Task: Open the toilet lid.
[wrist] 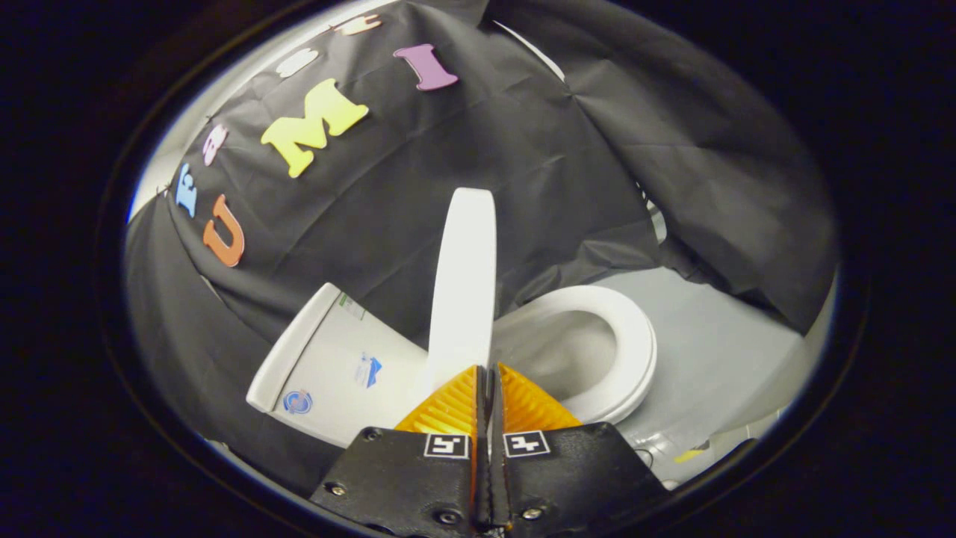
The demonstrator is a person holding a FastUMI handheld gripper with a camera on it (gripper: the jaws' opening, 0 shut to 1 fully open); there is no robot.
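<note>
The white toilet lid [464, 284] stands raised, seen edge-on, rising straight up from just ahead of my fingertips. It is lifted well off the white seat ring [635, 351], which lies to its right around the bowl [560, 359]. The white tank [336, 366], with small stickers on it, is on the lid's other side, to the left. My gripper [489, 368] is shut, its two fingers pressed together with nothing between them. The tips sit at the lid's near edge; I cannot tell whether they touch it.
The black cloth wall hangs close behind the toilet and wraps round on both sides. Pale grey floor [717, 359] shows to the right of the seat, with a small yellow item [691, 454] on it near the right finger.
</note>
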